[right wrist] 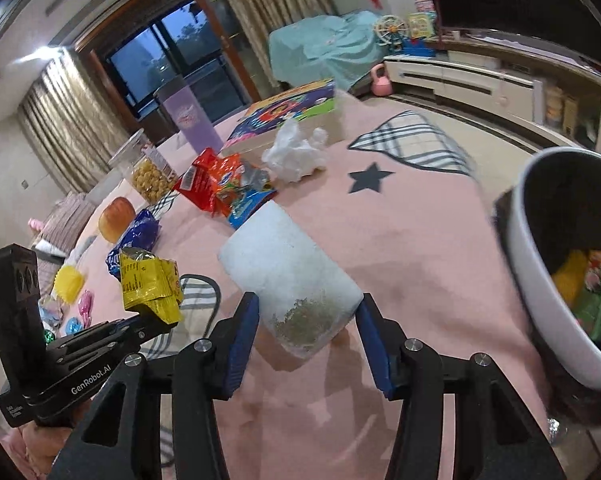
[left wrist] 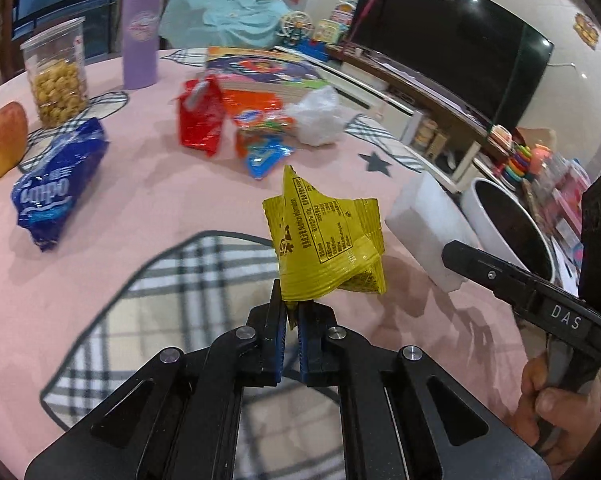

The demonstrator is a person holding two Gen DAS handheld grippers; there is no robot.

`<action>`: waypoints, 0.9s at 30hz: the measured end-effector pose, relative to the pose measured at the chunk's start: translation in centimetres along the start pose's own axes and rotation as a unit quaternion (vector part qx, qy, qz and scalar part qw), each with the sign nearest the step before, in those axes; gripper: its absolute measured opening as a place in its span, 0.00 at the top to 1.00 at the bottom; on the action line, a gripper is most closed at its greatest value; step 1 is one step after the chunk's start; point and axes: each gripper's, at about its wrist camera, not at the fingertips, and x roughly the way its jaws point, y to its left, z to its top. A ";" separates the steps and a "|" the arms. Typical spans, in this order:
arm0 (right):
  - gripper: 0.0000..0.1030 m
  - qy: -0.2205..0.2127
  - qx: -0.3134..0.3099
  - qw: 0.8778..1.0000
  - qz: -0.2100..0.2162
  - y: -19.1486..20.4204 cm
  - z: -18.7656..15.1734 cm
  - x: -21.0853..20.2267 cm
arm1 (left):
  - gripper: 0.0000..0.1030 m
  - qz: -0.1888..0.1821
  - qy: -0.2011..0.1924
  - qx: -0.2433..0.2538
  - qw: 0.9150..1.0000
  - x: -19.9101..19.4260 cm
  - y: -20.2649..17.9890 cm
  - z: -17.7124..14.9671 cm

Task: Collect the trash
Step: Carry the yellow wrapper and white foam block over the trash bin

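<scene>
- Yellow wrapper point(left wrist: 327, 246), crumpled, printed with a nutrition table, is pinched by its lower edge in the left gripper point(left wrist: 292, 316); the jaws are closed on it and it is lifted clear of the table.
- Same wrapper in the right wrist view point(right wrist: 150, 284), held at the tip of the left tool at the left edge of the frame.
- Right gripper point(right wrist: 307, 322) has its jaws spread wide, one on each side of the near end of a white foam block point(right wrist: 288, 276); I cannot tell whether the blue pads point(right wrist: 244, 340) touch the block.
- Foam block lies on the pink tablecloth point(right wrist: 400, 240), near the table edge; greenish specks show on its near face.
- White bin point(right wrist: 540, 280) stands just off the table edge to the right, with yellow and green scraps inside.
- Farther back on the table: red bag point(left wrist: 200, 116), orange-and-blue wrappers point(left wrist: 262, 140), crumpled white plastic bag point(left wrist: 316, 116), all close together.
- Left side of the table: blue packet point(left wrist: 56, 188), apple point(left wrist: 2, 140), clear jar of snacks point(left wrist: 56, 76), purple cup point(left wrist: 140, 40).
- Colourful box point(left wrist: 268, 70) lies behind the wrappers.
</scene>
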 end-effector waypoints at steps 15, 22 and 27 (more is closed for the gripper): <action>0.51 -0.038 0.043 0.998 -0.031 -4.0 -1.7 -5.3 | 0.96 -0.031 0.009 0.051 0.998 0.3 -5.6 -0.8; 0.51 -0.051 0.059 0.996 -0.047 -5.8 -2.2 -7.2 | 0.96 -0.045 0.013 0.074 0.996 0.6 -8.2 -0.7; 0.51 -0.062 0.071 0.994 -0.057 -7.0 -2.4 -8.6 | 0.96 -0.054 0.015 0.095 0.994 0.9 -10.5 -0.5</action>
